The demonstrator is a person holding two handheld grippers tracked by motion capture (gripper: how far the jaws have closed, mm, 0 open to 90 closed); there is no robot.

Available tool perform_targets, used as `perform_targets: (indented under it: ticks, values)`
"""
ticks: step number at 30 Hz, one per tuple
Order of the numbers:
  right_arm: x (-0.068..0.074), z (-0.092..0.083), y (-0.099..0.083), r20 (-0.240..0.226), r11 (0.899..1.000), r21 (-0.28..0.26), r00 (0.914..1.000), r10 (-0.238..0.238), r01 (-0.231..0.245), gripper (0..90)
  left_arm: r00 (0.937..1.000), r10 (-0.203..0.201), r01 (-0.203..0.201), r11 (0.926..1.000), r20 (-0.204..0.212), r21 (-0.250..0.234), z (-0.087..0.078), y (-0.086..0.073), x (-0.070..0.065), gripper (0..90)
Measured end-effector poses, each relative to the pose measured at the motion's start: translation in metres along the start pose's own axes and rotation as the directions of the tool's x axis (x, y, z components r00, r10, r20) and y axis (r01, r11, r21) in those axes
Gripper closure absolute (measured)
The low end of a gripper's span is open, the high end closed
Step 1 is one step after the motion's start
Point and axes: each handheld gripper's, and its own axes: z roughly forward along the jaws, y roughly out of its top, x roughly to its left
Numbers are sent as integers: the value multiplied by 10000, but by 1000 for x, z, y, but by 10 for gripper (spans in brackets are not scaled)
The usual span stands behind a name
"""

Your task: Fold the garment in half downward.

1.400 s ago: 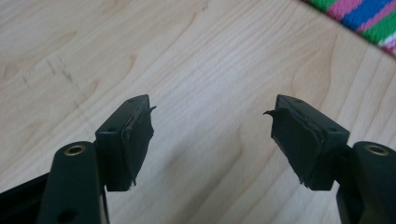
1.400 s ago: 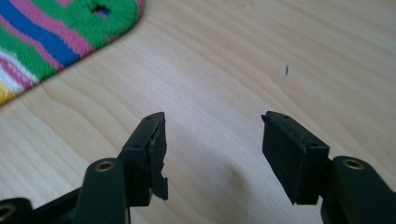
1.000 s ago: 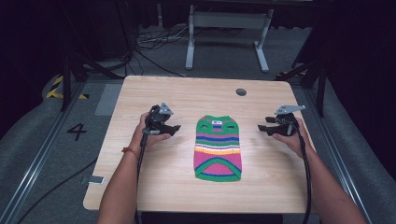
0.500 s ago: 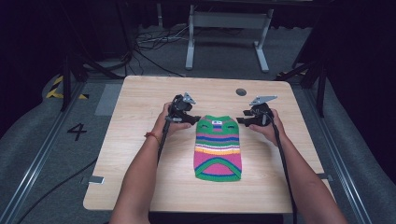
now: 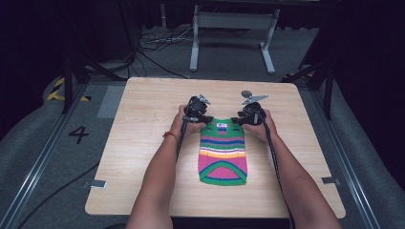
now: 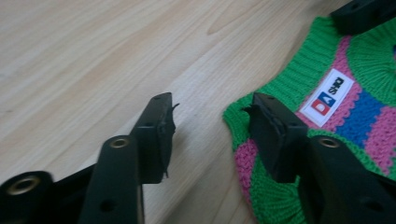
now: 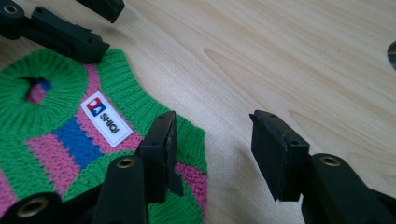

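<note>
A small knitted sweater (image 5: 223,152), striped green, pink, blue and yellow, lies flat on the wooden table (image 5: 138,143), its neck at the far end. My left gripper (image 5: 205,119) is at the sweater's far left shoulder. In the left gripper view the left gripper (image 6: 212,116) is open, its jaws have just been closing, and the sweater's green corner (image 6: 236,116) lies between them beside one jaw. My right gripper (image 5: 237,121) is at the far right shoulder. The right gripper (image 7: 212,135) is open too, jaws just closing, with the sweater's shoulder edge (image 7: 194,133) between them.
A white label (image 6: 327,95) sits below the sweater's neck. A round grey grommet (image 5: 246,93) lies in the tabletop just beyond the right hand. A metal stand (image 5: 229,28) and cables are on the floor past the far edge. Bare wood spreads to either side.
Both hands have come in from the table's sides to the sweater's far corners and sunk towards it. Both pairs of jaws stand narrower than before.
</note>
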Motion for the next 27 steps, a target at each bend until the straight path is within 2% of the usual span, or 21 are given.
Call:
perform_targets:
  ticks: [4, 7, 10, 12, 13, 15, 18, 20, 27]
  values:
    - [0, 5, 0, -76, 9996, 14, 9995, 296, -296, 545, 9980, -197, 195, 9998, 595, 28, 3, -1, -1, 582]
    - [0, 6, 0, -125, 9995, 86, 9995, 305, -304, 571, 9976, -301, 297, 9995, 625, 61, 2, -1, 0, 572]
    - [0, 6, 0, -306, 9993, 132, 9989, 359, -355, 638, 9972, -335, 327, 9994, 673, 125, 2, -1, -2, 573]
    - [2, 6, 1, -535, 9992, 233, 9980, 345, -333, 749, 9941, -295, 277, 9994, 1043, 188, 1, -1, -2, 666]
    - [3, 6, 2, -621, 9993, 278, 9977, 276, -259, 775, 9935, -260, 243, 9996, 1110, 161, 1, -1, -3, 722]
    - [6, 6, 3, -596, 9994, 330, 9981, 127, -108, 818, 9938, -103, 86, 9998, 1109, 161, 0, -1, -6, 797]
    - [7, 6, 4, -529, 9994, 354, 9986, 36, -17, 852, 9972, 165, -181, 9996, 731, 212, -1, 1, -8, 840]
    - [8, 5, 5, -548, 9994, 353, 9985, 20, -1, 860, 9982, 214, -223, 9996, 559, 169, -2, 2, -11, 847]
    - [6, -5, 9, -669, 10000, -63, 9977, -70, 66, 867, 9989, 197, -178, 9988, 422, -462, -11, 7, -12, 854]
